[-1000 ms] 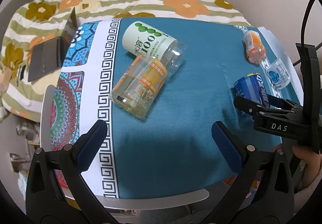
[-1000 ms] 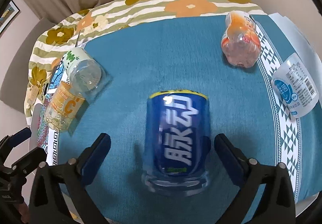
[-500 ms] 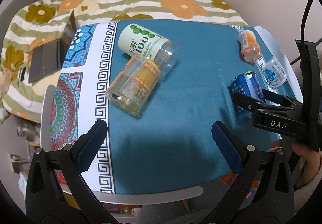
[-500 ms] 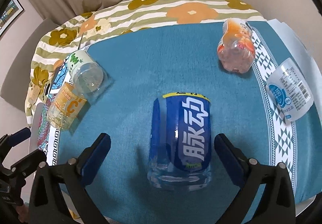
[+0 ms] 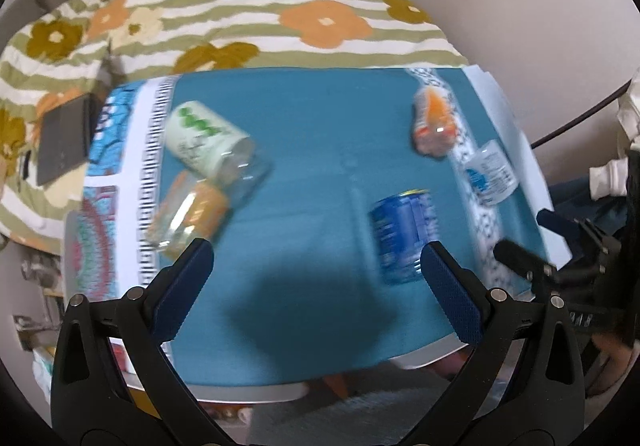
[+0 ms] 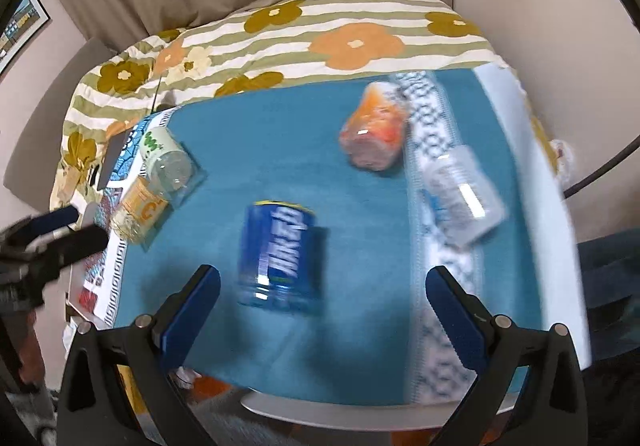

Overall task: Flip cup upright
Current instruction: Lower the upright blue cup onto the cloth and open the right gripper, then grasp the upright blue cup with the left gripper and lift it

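Left wrist view: blurred by motion. Left hand-held gripper point(image 5: 316, 266) spread wide, blue pads empty, hovering over the near edge of the tabletop point(image 5: 320, 149) with its teal cloth. Blue cup point(image 5: 404, 234) right of centre on the cloth, just beyond the right pad: clear plastic wrapped in a blue label with pale print, yellow band at the far end. Lying on its side, long axis running away from the camera, yellow end far, clear end near. Further right, a clear cup with a blue-and-white label point(image 5: 488, 177) on the patterned border; beyond it an orange cup point(image 5: 434, 121). On the left side, a white-and-green cup point(image 5: 204, 141) and a yellow-orange cup point(image 5: 190, 217), both on their sides and touching. Right hand-held gripper point(image 5: 532, 242) at the right edge, off the tabletop, black with blue tips, fingers apart. Dark laptop point(image 5: 64, 141) on the flowered bedspread point(image 5: 248, 17) at far left.

Right wrist view: also blurred. Right hand-held gripper point(image 6: 322, 294) spread, nothing between the pads. Blue cup point(image 6: 278, 250) just beyond the left pad, white characters along the label legible only here; same lie, yellow rim far, clear end near. Clear labelled cup point(image 6: 460, 197) to the right, orange cup point(image 6: 374, 137) beyond. White-and-green cup point(image 6: 166, 157) showing its open clear end toward the camera, yellow-orange cup point(image 6: 138, 211) just below it. Left hand-held gripper point(image 6: 56, 230) at the left edge.
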`<move>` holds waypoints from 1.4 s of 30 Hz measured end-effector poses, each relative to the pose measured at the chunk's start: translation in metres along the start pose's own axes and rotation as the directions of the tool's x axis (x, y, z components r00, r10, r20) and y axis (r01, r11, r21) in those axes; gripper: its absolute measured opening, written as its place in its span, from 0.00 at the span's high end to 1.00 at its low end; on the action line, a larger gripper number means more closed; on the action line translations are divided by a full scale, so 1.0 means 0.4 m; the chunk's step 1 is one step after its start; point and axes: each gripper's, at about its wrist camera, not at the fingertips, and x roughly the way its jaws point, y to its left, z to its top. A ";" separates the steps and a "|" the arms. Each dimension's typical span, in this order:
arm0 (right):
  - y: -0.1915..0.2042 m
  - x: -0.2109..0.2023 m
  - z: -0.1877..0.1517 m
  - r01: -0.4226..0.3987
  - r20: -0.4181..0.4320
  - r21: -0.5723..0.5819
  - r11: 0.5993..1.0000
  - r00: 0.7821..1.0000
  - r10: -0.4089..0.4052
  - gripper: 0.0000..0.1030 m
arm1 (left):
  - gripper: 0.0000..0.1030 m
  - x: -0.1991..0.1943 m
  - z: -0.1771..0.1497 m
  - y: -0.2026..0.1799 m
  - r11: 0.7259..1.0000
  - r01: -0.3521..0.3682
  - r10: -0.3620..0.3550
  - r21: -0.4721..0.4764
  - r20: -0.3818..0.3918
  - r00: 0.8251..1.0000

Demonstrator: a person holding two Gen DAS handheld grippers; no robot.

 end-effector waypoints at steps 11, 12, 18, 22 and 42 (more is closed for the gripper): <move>-0.177 -0.025 0.034 0.042 0.032 -0.071 0.997 0.999 -0.040 0.00 | 0.00 0.192 0.074 -0.174 0.997 -0.048 0.033 -0.062 -0.223 0.974; -0.191 -0.020 0.038 0.041 0.033 -0.076 0.996 0.999 -0.039 0.00 | 0.00 0.217 0.074 -0.181 0.995 -0.053 0.032 -0.079 -0.250 0.968; -0.240 0.021 0.066 0.029 0.021 -0.130 0.991 0.999 -0.026 0.00 | 0.00 0.290 0.080 -0.203 0.988 -0.093 0.050 -0.126 -0.310 0.949; -0.257 0.044 0.082 0.021 0.019 -0.162 0.987 1.000 -0.019 0.00 | 0.09 0.331 0.086 -0.211 0.983 -0.120 0.066 -0.137 -0.346 0.936; -0.281 0.065 0.121 -0.002 0.045 -0.166 0.986 0.999 0.010 0.00 | 0.38 0.371 0.093 -0.208 0.987 -0.102 0.042 -0.127 -0.403 0.914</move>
